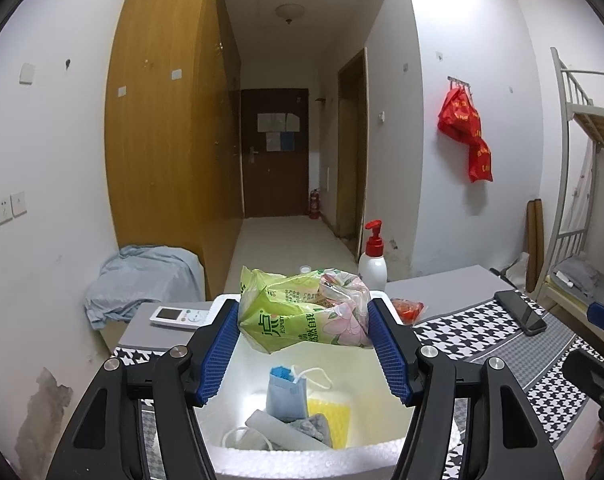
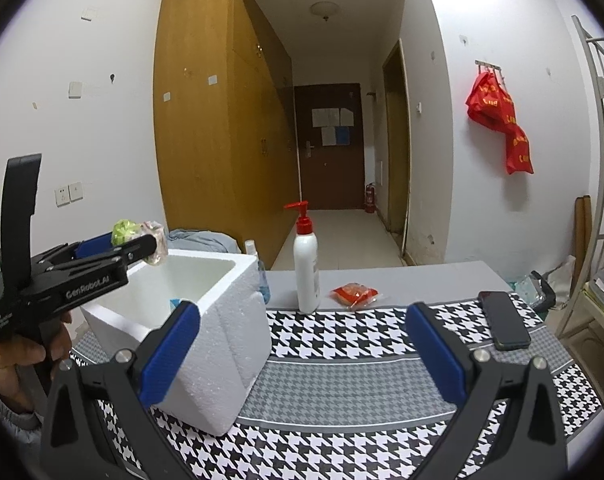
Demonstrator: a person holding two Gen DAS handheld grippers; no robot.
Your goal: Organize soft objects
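Observation:
My left gripper is shut on a green and floral tissue pack, holding it above the open white foam box. Inside the box lie a blue face mask, a yellow sponge, a grey cloth and a white mask. In the right wrist view, the left gripper hangs over the foam box with the tissue pack at its tips. My right gripper stands open over the houndstooth cloth, nothing between its fingers.
A white pump bottle, a red snack packet and a black phone lie on the table. A white remote sits left of the box. A blue-grey cloth covers a seat at the left.

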